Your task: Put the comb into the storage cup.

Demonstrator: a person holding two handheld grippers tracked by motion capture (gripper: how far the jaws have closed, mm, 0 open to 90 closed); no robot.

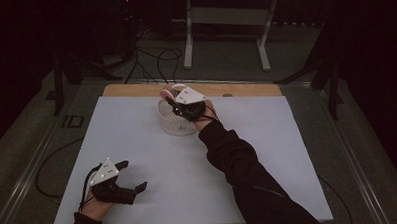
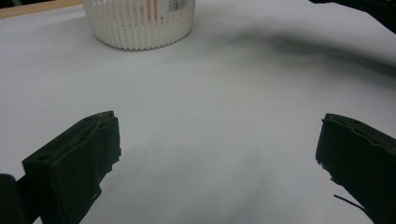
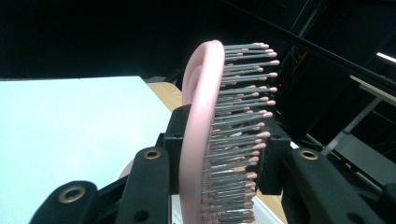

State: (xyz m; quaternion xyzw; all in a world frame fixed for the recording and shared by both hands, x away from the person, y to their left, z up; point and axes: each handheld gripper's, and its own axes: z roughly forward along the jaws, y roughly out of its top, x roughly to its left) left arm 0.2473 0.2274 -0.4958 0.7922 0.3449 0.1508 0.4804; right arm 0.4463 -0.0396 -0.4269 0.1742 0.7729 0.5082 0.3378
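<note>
Hairbrush (image 3: 205, 140) clamped in the right gripper (image 1: 179, 108) hangs over the white basket (image 1: 173, 124) at the table's far edge, best lowered handle-first and upright, while the left gripper (image 1: 133, 177) rests open nearby.

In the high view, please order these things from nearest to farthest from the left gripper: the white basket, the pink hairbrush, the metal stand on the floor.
1. White basket, on the table's far middle.
2. Pink hairbrush, just beyond, above the basket's far rim.
3. Metal stand, on the floor behind the table.
</note>
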